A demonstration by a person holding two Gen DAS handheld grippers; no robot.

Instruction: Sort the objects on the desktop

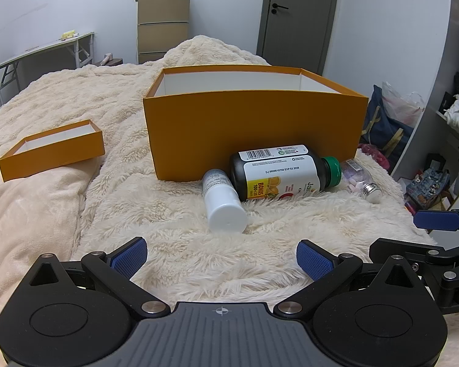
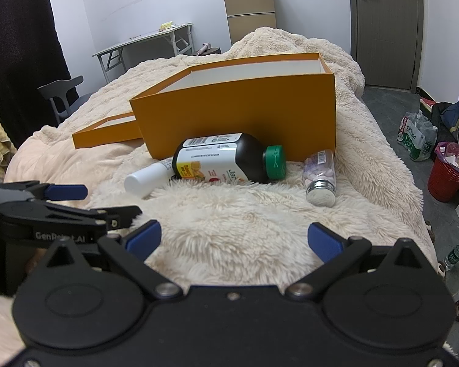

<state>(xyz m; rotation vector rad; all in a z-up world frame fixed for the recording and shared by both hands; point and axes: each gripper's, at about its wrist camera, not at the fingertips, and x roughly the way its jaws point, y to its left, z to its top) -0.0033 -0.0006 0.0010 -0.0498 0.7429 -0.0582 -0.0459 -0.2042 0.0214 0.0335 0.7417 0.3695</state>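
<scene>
While both grippers, L [image 1: 222,258] & R [image 2: 234,240], are hovering spread apart and empty, bottles [image 1: 286,169] are lying on the bed's fluffy blanket [image 1: 174,232] against the orange box [image 1: 254,128], likely rolling if nudged.

Tan fridge [image 2: 250,6] against the white back wall, grey door [image 2: 386,27] to its right, folding desk [image 2: 147,41] at left, grey chair [image 2: 62,94] beside the bed, red waste basket [image 2: 448,172] on the floor.

We note a shaggy cream blanket [image 1: 275,257], a matt orange cardboard box [image 1: 254,131], a glossy dark bottle [image 1: 278,172] with ribbed green plastic cap [image 2: 274,161], and a clear vial's metal lid [image 2: 320,192].
</scene>
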